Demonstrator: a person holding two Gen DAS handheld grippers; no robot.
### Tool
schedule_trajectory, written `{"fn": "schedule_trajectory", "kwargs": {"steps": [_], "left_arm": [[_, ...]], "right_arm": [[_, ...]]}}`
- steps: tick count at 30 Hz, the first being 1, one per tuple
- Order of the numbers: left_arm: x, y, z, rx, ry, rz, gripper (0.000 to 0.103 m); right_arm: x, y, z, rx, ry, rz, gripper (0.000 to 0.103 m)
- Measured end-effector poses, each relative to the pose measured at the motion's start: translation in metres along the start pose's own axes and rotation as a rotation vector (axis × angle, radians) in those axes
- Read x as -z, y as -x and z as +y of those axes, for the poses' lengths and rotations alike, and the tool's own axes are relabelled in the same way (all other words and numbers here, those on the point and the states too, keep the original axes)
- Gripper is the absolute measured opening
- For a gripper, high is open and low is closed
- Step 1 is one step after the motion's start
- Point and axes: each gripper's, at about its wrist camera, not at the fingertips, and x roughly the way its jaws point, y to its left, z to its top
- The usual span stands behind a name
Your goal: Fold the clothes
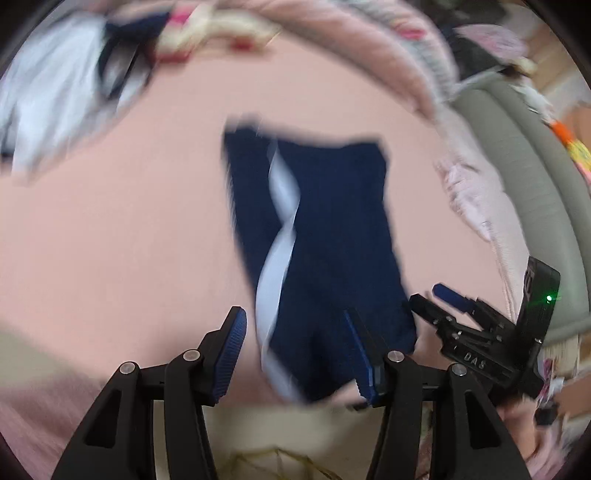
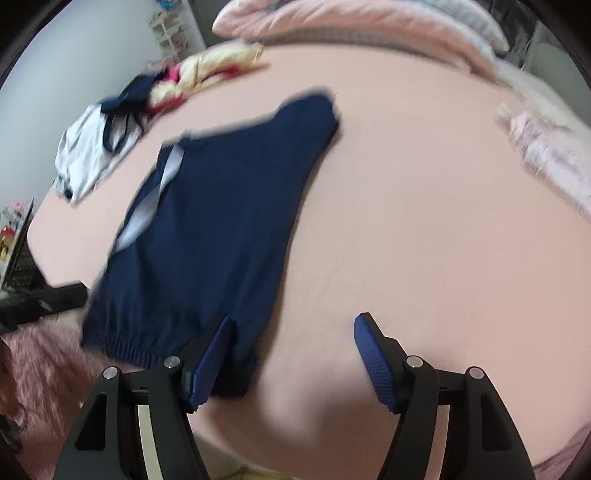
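A navy garment (image 1: 332,229) with a white side stripe (image 1: 280,206) lies flat on the pink bed sheet (image 1: 110,221). My left gripper (image 1: 293,325) hovers over its near end, jaws open, with the cloth showing between the blue pads but not pinched. In the right wrist view the same navy garment (image 2: 207,229) lies with its elastic waistband nearest me. My right gripper (image 2: 293,325) is open, its left fingertip (image 2: 218,343) over the waistband corner and the right one over bare sheet. The left wrist view also shows the right gripper (image 1: 443,302) beside the garment's right edge.
A white and navy garment (image 2: 92,151) and a yellow and red one (image 2: 207,66) lie crumpled at the far left of the bed. A pink quilt (image 2: 332,22) is bunched along the far side. A fluffy pink rug (image 2: 40,362) lies beside the bed.
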Motion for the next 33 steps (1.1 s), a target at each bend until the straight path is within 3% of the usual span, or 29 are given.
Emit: {"fn": "schedule_trajectory", "kwargs": {"steps": [3, 8, 11, 12, 14, 15, 21, 26, 28, 30, 33], "left_arm": [[-0.037, -0.022, -0.001, -0.098, -0.086, -0.001, 0.049], [-0.085, -0.068, 0.025, -0.170, -0.132, 0.002, 0.045], [-0.078, -0.079, 0.032, -0.267, -0.138, -0.028, 0.038], [-0.073, -0.081, 0.032, -0.294, -0.145, -0.036, 0.038], [-0.071, -0.089, 0.033, -0.315, -0.174, -0.038, 0.037], [-0.070, -0.093, 0.034, -0.326, -0.188, -0.039, 0.037], [-0.103, -0.101, 0.044, -0.269, -0.197, -0.060, 0.037], [-0.114, -0.107, 0.053, -0.223, -0.166, -0.070, 0.039], [-0.112, -0.099, 0.058, -0.192, -0.125, -0.076, 0.039], [-0.107, -0.093, 0.063, -0.142, -0.079, -0.061, 0.039], [-0.093, -0.090, 0.077, 0.003, 0.053, -0.030, 0.039]], "right_arm": [[-0.038, 0.008, -0.007, 0.065, 0.017, -0.059, 0.068], [-0.099, -0.018, -0.002, 0.023, 0.079, -0.028, 0.068], [-0.123, -0.046, 0.007, 0.082, 0.165, -0.042, 0.068], [-0.124, -0.061, 0.014, 0.137, 0.226, -0.037, 0.068], [-0.122, -0.095, 0.024, 0.228, 0.324, 0.007, 0.068], [-0.120, -0.107, 0.023, 0.227, 0.332, 0.013, 0.067], [-0.116, -0.111, -0.034, 0.210, -0.001, -0.057, 0.069], [-0.118, -0.110, -0.047, 0.151, -0.056, -0.089, 0.073], [-0.120, -0.098, -0.059, 0.121, -0.151, -0.143, 0.073], [-0.122, -0.100, -0.072, 0.106, -0.228, -0.139, 0.074], [-0.123, -0.116, -0.077, 0.063, -0.236, -0.063, 0.076]]}}
